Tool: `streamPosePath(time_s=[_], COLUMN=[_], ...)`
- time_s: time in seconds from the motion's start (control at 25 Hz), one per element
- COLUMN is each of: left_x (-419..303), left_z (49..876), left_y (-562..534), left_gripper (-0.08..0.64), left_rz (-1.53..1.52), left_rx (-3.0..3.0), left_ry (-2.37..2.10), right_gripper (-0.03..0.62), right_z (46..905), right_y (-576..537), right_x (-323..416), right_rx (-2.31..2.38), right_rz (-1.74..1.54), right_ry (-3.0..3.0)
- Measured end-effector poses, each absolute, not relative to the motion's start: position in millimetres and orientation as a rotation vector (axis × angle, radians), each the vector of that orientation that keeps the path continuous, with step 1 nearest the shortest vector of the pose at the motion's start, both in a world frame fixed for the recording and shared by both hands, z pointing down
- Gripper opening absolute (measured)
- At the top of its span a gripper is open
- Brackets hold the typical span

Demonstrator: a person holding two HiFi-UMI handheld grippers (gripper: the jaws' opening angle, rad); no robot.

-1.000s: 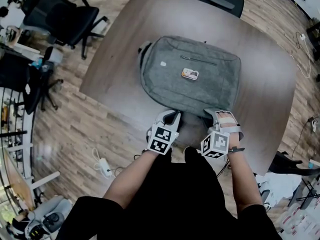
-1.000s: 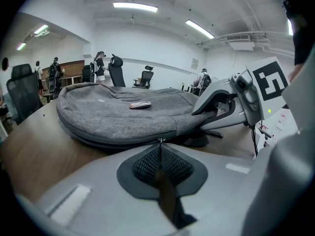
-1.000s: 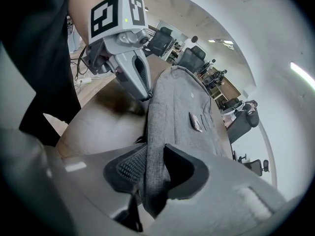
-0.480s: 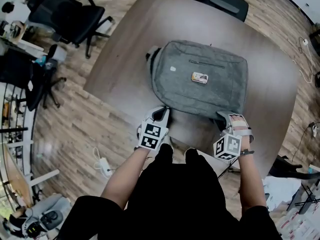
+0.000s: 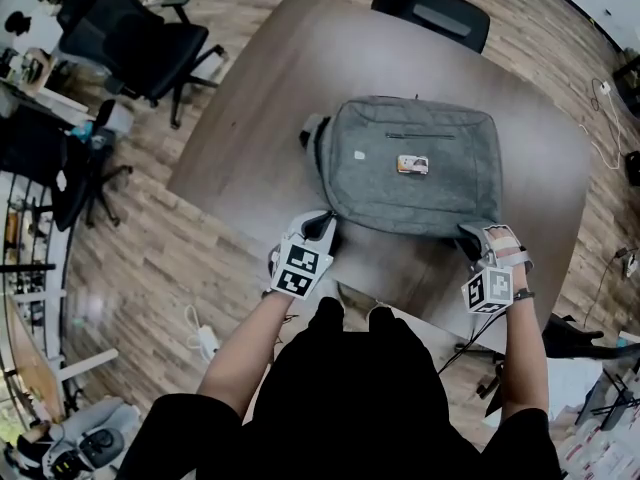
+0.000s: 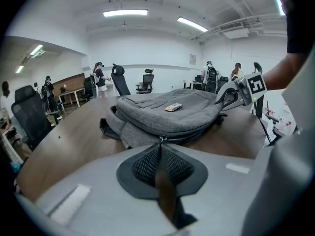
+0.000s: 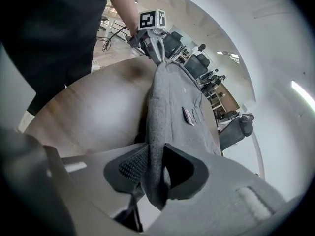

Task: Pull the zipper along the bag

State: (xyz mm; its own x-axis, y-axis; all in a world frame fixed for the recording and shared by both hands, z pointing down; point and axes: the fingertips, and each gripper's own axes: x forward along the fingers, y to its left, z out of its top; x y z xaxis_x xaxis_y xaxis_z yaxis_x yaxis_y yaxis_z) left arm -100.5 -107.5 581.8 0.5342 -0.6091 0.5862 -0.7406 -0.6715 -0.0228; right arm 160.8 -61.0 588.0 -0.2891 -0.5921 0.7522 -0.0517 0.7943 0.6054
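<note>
**First:** Grey fabric first. We count one bag (image 5: 440, 193), flat on the single brown worktop (image 5: 250, 158), centre-right in the head view, with one small label (image 5: 411, 164) on its top. What else do we count?

**Second:** Two tools, and two black office chairs by the worktop: one chair (image 5: 130, 38) at upper left, another chair (image 5: 435, 8) at the top edge. Our left tool (image 5: 323, 228) sits at the bag's lower-left corner, jaws pressed together on the zipper pull (image 6: 161, 139). Our right tool (image 5: 480, 236) sits at the lower-right corner, jaws partly apart and clamped on a fold of the bag's fabric.

**First:** And against a second ago?

**Second:** Then we had both tools close together at the middle of the bag's lower edge. Now they are well apart, one at each corner. The right tool's jaws have just been closing slightly on that fold.
</note>
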Motion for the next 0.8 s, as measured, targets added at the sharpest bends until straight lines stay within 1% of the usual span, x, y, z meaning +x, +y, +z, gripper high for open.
streamPosePath(time_s=[0.08, 0.16, 0.2, 0.28, 0.44, 0.8], left_x=[-93, -88, -87, -85, -83, -62], left_z=[579, 578, 577, 576, 573, 569], left_y=[-106, -103, -102, -101, -101, -83], left_gripper=[0.030, 0.028, 0.028, 0.028, 0.028, 0.028], left_rz=[0.850, 0.858, 0.858, 0.861, 0.875, 0.860], left_rx=[2.564, 2.573, 2.574, 2.575, 2.589, 2.617], left_ry=[-1.120, -1.110, -1.108, -1.104, -1.097, -1.002], right_gripper=[0.104, 0.123, 0.142, 0.204, 0.206, 0.207], right_z=[590, 590, 588, 578, 557, 545], right_y=[-65, -64, -62, -57, -46, -53], right_x=[169, 171, 170, 158, 116, 14], right_rx=[0.498, 0.501, 0.504, 0.511, 0.553, 0.728], right_rz=[-0.579, -0.541, -0.506, -0.470, -0.468, -0.362], right_ry=[-1.804, -1.805, -1.811, -1.845, -1.962, -2.173])
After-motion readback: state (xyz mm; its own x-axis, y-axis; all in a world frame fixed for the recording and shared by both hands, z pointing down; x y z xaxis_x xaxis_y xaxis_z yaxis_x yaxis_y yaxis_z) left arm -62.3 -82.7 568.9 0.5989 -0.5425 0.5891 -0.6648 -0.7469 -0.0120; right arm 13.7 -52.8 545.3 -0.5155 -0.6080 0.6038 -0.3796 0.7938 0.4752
